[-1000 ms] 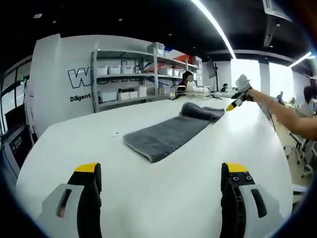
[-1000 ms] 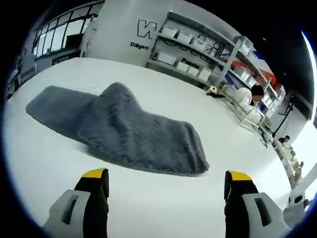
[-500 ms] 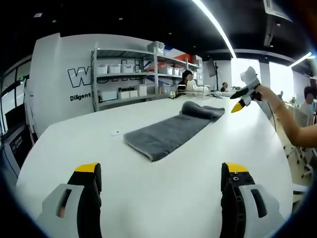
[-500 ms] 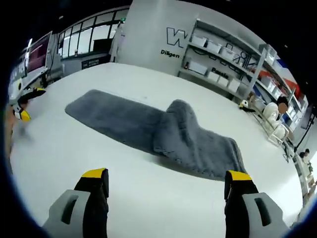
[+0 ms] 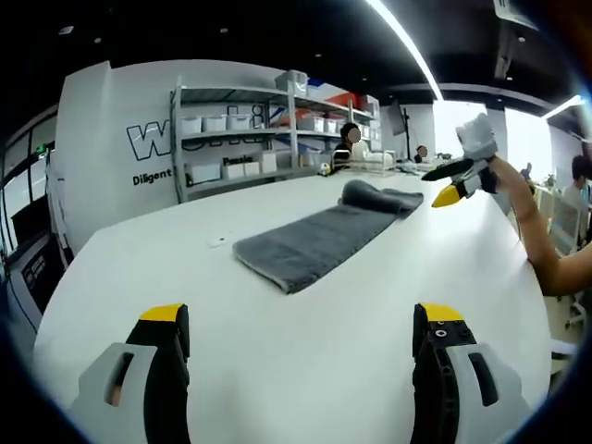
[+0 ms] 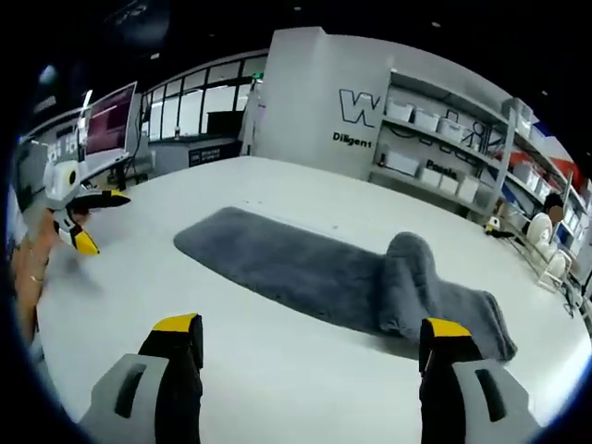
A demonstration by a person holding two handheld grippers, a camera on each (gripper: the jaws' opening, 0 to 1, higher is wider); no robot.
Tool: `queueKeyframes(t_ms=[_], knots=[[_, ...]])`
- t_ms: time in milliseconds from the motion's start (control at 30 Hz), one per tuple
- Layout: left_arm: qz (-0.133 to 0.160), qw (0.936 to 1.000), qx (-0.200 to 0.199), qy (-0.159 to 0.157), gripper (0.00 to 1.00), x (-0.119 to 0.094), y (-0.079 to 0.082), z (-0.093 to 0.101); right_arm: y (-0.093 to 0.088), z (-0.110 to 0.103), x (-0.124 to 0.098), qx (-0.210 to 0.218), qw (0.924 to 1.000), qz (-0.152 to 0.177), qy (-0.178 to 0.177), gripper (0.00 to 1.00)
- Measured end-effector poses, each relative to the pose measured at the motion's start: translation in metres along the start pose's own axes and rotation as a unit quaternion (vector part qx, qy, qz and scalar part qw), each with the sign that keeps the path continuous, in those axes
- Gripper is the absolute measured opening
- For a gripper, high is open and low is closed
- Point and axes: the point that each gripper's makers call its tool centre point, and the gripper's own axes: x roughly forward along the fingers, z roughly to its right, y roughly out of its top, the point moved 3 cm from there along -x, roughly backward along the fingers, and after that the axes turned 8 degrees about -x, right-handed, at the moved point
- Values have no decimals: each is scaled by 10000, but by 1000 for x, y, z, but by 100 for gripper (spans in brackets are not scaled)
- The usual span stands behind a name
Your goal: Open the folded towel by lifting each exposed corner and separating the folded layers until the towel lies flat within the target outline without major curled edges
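Over the last second the right hand-held gripper (image 6: 310, 356) has pulled back and up from the towel (image 6: 324, 277); before it was close over the raised fold, now the whole strip is seen from further away. Its jaws stand wide apart and hold nothing. The left hand-held gripper (image 5: 301, 347) has almost not moved; it is also open and empty, well apart from the towel.

The towel lies on the white tabletop (image 5: 305, 342) as a long strip, with one bunched fold (image 6: 407, 287) near its far end, so I judge the unfolding is not finished.

On the wall a big "W" (image 6: 353, 106) and smaller "Diligent" (image 5: 155, 178) can be read; the rest is hidden by shelves (image 5: 240, 139). No target outline can be made out.
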Motion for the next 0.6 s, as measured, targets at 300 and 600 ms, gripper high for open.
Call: queueKeyframes(t_ms=[300, 600], knots=[[-8, 10000, 9, -32, 99, 0, 0, 2, -12, -14, 6, 58, 9994, 9, 329, 100], [-102, 9999, -7, -32, 99, 3, -4, 3, -12, -25, -2, -5, 9988, 112, 474, 100]])
